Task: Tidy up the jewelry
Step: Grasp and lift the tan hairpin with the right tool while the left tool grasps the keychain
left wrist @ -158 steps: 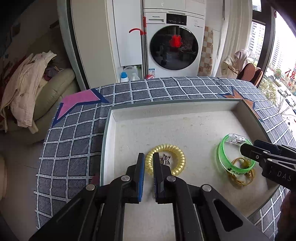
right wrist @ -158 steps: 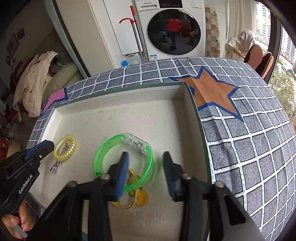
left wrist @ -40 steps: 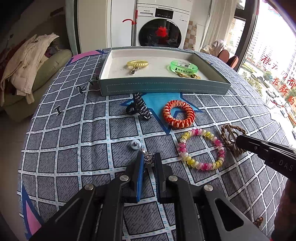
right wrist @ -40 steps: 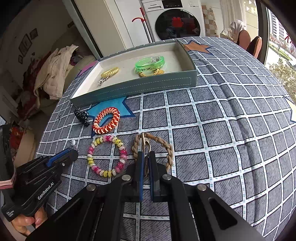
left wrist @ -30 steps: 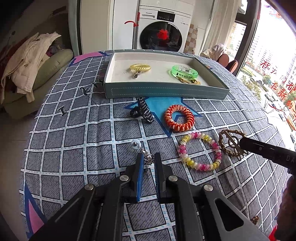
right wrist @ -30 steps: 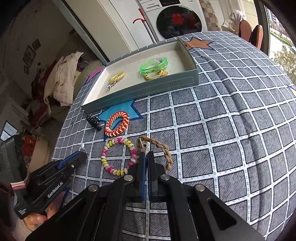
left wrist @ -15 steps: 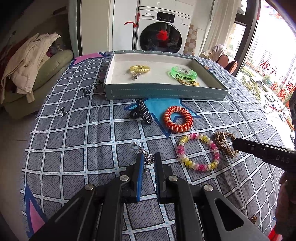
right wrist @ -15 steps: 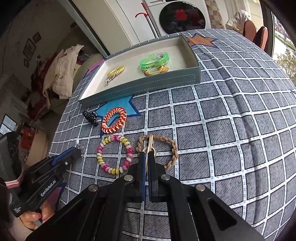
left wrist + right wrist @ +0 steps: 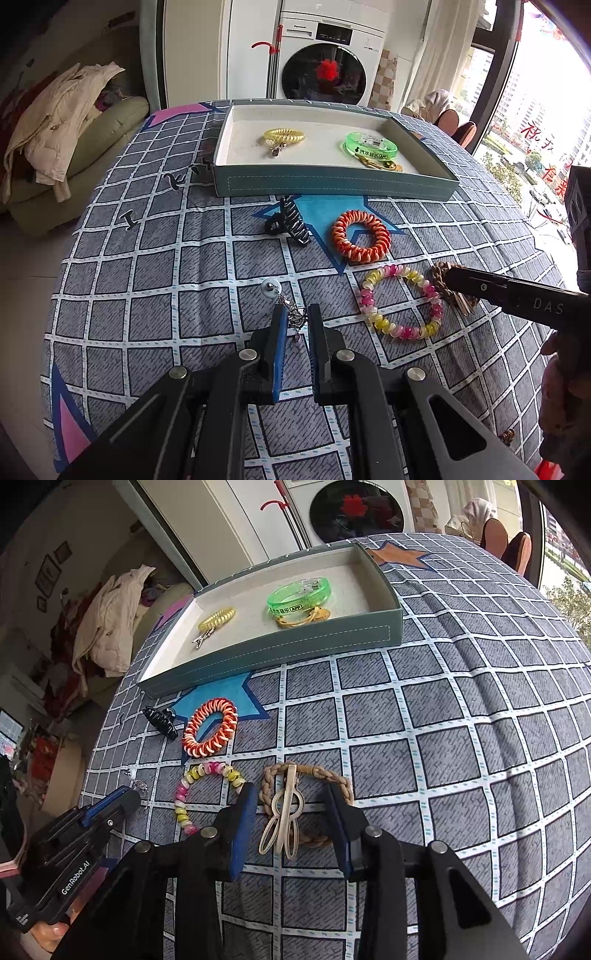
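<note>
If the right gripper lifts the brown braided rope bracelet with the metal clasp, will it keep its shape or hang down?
The brown braided rope bracelet is probably floppy: its loop lies uneven on the cloth, so it may sag from one side. The long metal clasp looks stiff and may swing. It seems light, and the open right gripper straddles it.

This is somebody's flat, a lived-in room. A front-loading washing machine (image 9: 325, 74) stands against the far wall beside tall white cupboards (image 9: 195, 51). Coats (image 9: 55, 122) are heaped on a pale sofa (image 9: 85, 155), framed pictures (image 9: 48, 576) hang on the wall, and apartment towers (image 9: 532, 107) show through the big window.
</note>
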